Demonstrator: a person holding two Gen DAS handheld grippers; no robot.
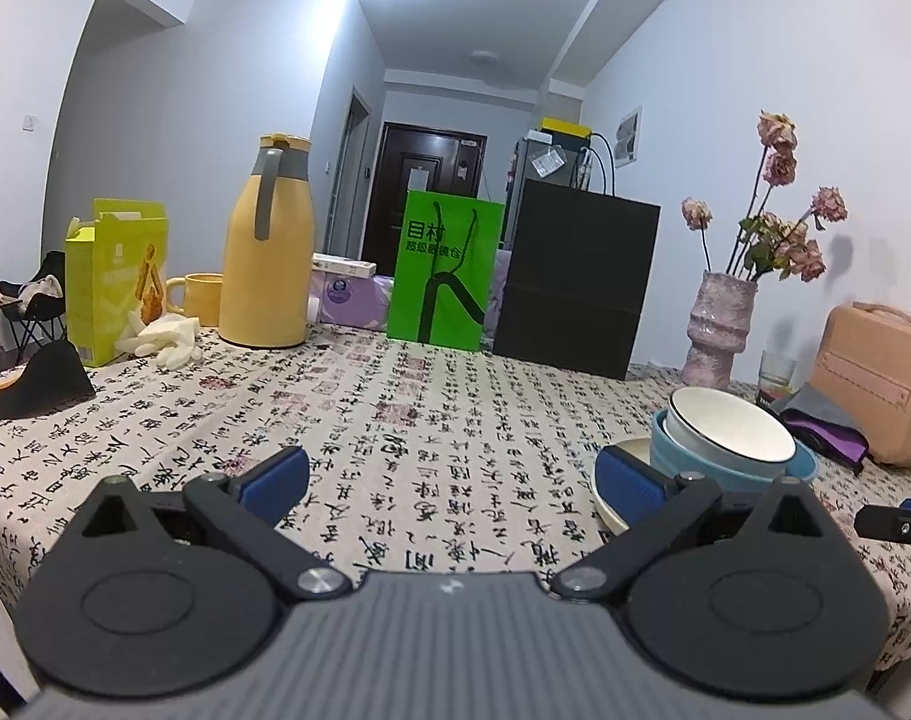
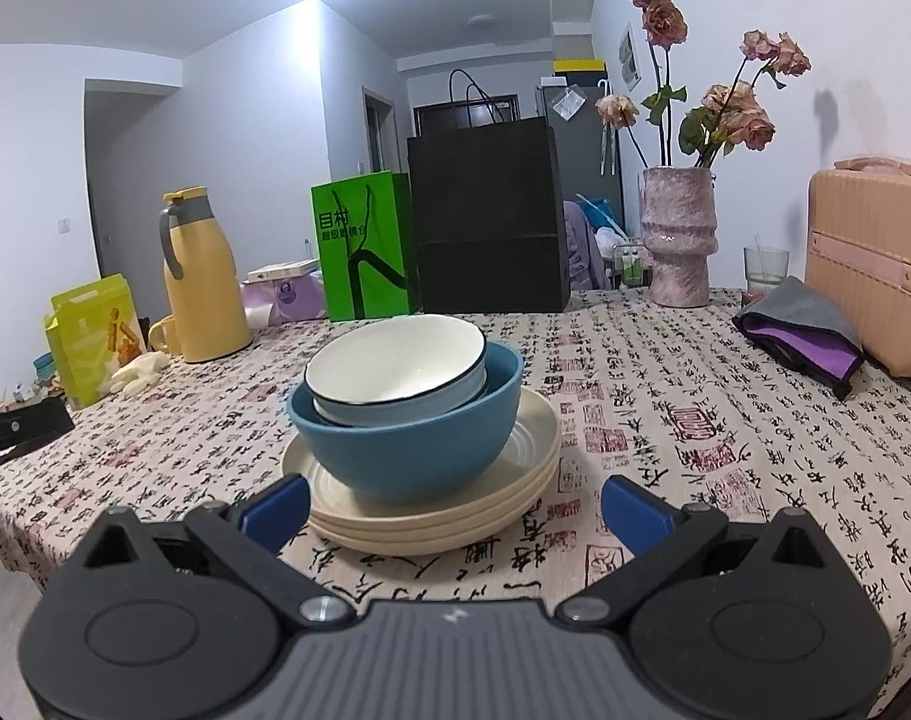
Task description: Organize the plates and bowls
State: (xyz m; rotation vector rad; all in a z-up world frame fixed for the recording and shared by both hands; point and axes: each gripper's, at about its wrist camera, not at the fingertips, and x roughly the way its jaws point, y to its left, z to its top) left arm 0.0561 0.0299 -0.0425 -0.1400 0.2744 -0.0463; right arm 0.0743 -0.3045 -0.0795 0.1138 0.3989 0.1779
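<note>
On the desk (image 2: 665, 396), covered with a cloth printed in black calligraphy, a stack of cream plates (image 2: 431, 516) lay near the front edge. A blue bowl (image 2: 407, 444) sat upright on the top plate, and a white bowl (image 2: 395, 369) with a dark rim nested inside it, tilted slightly toward the camera.

The right hand-held gripper (image 2: 455, 507) hovered just in front of the stack with its blue fingers (image 2: 632, 516) spread wide, one to each side of the plates, holding nothing. Whether the left pad touched the plates' edge could not be told.

The left hand-held gripper (image 1: 449, 480) was over bare cloth to the left of the stack, its fingers likewise spread and empty. In its view the stack stood at the right, partly behind the right finger, with the blue bowl (image 1: 731, 468) and white bowl (image 1: 728, 429) visible above it.

Along the far side of the desk stood, from left to right, a yellow-green carton (image 2: 92, 336), a yellow thermos jug (image 2: 200, 282), a green paper bag (image 2: 362, 246), a black paper bag (image 2: 488, 216), a pink vase (image 2: 677, 237) of dried flowers, a drinking glass (image 2: 764, 267) and a peach-coloured case (image 2: 875, 264). A grey and purple cloth (image 2: 803, 336) lay just in front of the case. White gloves (image 2: 134, 372) rested beside the carton.
</note>
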